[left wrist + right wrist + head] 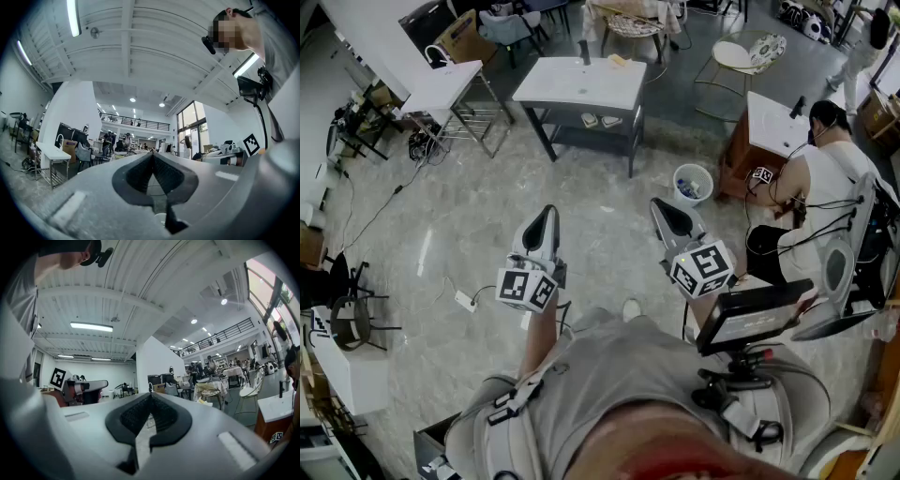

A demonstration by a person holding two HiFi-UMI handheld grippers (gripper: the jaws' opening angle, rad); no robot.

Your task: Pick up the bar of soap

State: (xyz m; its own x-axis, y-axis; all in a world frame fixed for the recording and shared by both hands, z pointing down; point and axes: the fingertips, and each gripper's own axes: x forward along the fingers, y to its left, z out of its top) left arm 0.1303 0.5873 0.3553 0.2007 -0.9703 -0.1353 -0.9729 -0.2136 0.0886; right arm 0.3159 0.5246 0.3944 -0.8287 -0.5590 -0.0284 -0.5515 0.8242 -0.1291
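left gripper (pixel 546 217) and right gripper (pixel 666 211): jaws closed, empty. a small yellowish piece, probably the soap (pixel 619 59), lies on the white table (pixel 572 89), well ahead of both and slightly nearer the right. its long axis is too small to tell.

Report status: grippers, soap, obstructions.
Left gripper shut, empty. Right gripper shut, empty. Soap not confirmed: small yellowish item on far white sink table, both grippers well short. White bin right of the route.
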